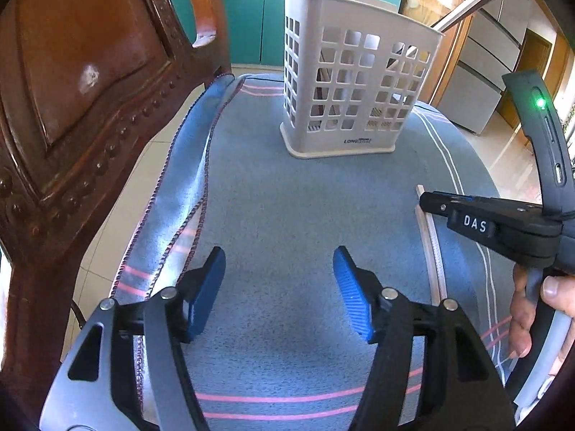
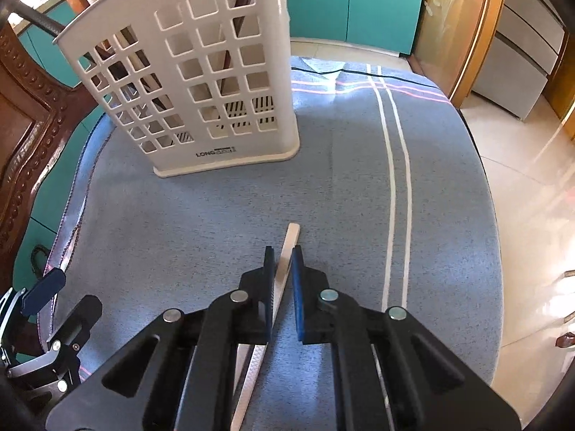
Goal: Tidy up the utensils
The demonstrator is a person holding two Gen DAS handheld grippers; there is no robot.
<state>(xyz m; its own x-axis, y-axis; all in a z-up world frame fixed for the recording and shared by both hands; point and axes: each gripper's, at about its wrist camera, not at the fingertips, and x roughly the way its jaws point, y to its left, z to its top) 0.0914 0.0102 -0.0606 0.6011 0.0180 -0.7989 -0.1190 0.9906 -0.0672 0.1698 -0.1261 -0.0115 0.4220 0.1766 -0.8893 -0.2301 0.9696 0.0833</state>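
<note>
A white lattice utensil holder (image 1: pixel 355 82) stands at the far side of the blue cloth (image 1: pixel 287 197); it also shows in the right wrist view (image 2: pixel 201 82). Several chopsticks lean inside it. A pale chopstick (image 2: pixel 289 248) lies on the cloth; it shows in the left wrist view too (image 1: pixel 433 248). My right gripper (image 2: pixel 282 262) has its fingers closed in around the chopstick, low at the cloth. My left gripper (image 1: pixel 278 276) is open and empty above the cloth, left of the right gripper (image 1: pixel 427 203).
A carved brown wooden chair back (image 1: pixel 82 100) stands close on the left. Teal cabinets (image 1: pixel 248 18) are behind. The table edge drops to a tiled floor (image 2: pixel 532 186) on the right. A wooden door frame and grey drawers stand at the far right.
</note>
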